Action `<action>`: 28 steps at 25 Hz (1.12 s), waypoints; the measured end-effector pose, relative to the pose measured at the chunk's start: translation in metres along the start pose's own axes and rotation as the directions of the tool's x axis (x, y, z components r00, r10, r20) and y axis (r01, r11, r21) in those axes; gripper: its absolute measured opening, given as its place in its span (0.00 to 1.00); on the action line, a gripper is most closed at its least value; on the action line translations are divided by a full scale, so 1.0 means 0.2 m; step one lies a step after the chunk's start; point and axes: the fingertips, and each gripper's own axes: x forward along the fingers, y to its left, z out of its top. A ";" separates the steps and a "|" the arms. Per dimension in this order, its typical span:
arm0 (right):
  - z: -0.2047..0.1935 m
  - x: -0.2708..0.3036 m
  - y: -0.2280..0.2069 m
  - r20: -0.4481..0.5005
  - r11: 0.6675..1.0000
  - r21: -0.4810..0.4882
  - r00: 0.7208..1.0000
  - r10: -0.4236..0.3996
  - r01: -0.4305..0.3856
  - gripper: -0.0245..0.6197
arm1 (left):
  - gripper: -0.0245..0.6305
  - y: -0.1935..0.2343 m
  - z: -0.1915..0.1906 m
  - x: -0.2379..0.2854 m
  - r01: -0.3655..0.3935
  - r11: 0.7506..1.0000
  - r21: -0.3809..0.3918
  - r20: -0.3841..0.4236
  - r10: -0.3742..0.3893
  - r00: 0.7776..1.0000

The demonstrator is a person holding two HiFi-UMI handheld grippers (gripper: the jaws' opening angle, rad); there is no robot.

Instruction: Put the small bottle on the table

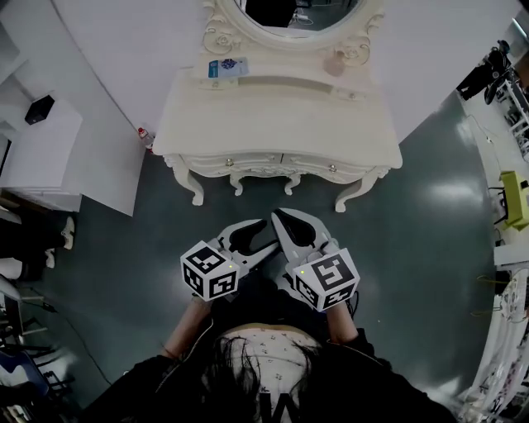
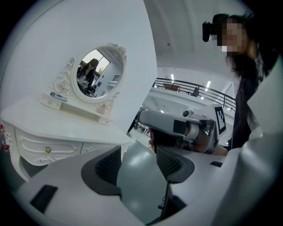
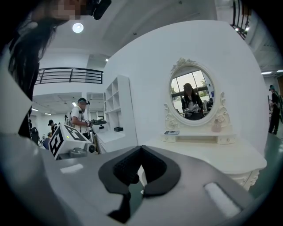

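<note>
The left hand-held gripper (image 2: 139, 159) is gaping empty, the right hand-held gripper (image 3: 141, 150) is pinching nothing, and a small bottle (image 1: 334, 64) is sitting on the table (image 1: 273, 124).

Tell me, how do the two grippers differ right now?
The left gripper has its jaws apart; the right gripper has them shut. The left gripper slants toward the right one, which points more toward the dressing table. Both hold nothing and carry a marker cube.

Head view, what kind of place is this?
Likely a staged bedroom corner in a big indoor hall: ornate white dressing table, oval mirror, and a railed upper gallery behind.
</note>
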 end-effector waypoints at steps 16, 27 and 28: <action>-0.04 -0.14 -0.04 0.006 1.000 0.001 1.000 -0.012 0.012 0.05 | 0.42 -0.12 -0.05 0.06 0.004 1.000 0.026 -0.023 -0.003 1.000; -0.06 -0.15 -0.03 0.000 1.000 -0.007 1.000 -0.011 0.011 0.05 | 0.42 -0.14 -0.07 0.06 0.003 1.000 0.030 -0.021 -0.002 1.000; -0.06 -0.15 -0.03 -0.003 1.000 -0.011 1.000 -0.008 0.008 0.05 | 0.42 -0.14 -0.08 0.06 0.001 1.000 0.029 -0.017 -0.001 1.000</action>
